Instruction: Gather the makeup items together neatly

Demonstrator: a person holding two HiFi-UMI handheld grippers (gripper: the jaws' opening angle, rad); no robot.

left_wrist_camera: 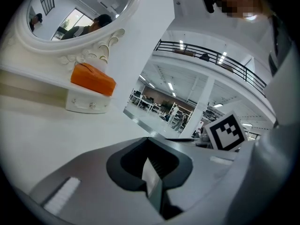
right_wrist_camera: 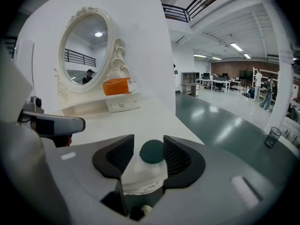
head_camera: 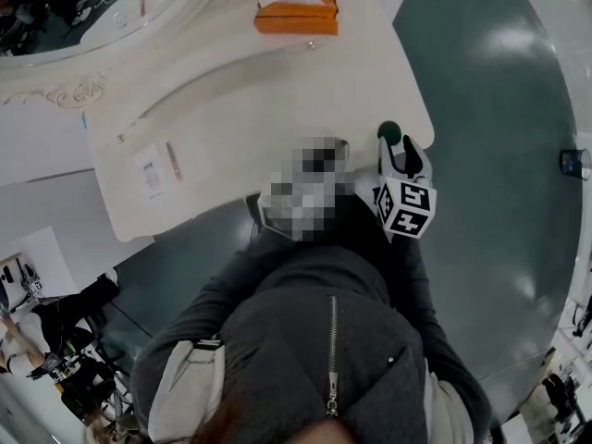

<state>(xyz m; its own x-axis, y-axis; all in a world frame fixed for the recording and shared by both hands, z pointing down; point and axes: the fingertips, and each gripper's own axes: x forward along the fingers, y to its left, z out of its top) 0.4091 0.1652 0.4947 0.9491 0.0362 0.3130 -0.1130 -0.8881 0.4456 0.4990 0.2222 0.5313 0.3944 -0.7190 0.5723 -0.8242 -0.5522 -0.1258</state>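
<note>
On the white dressing table (head_camera: pixel 277 109) an orange tissue box (head_camera: pixel 296 15) sits on a small drawer unit (left_wrist_camera: pixel 89 104) below the oval mirror (right_wrist_camera: pixel 86 55). A white packet (head_camera: pixel 148 172) lies near the table's left edge, with a thin pink stick (head_camera: pixel 173 160) just beside it. The person's dark grey jacket (head_camera: pixel 324 340) covers the lower part of the head view. The white bottle (right_wrist_camera: pixel 143 175) with a dark green cap (right_wrist_camera: pixel 152 152) is at the near right corner of the table, between the jaws of the right gripper (right_wrist_camera: pixel 149 143). These jaws stand apart, and the cap is free of both pads. The left gripper (left_wrist_camera: pixel 151 165) points across the table, its jaws together with nothing between them. Around is a glossy dark green floor (head_camera: pixel 499 155), a dark cup (right_wrist_camera: pixel 273 137) at the far right, and an open hall with a balcony railing (left_wrist_camera: pixel 211 57).
</note>
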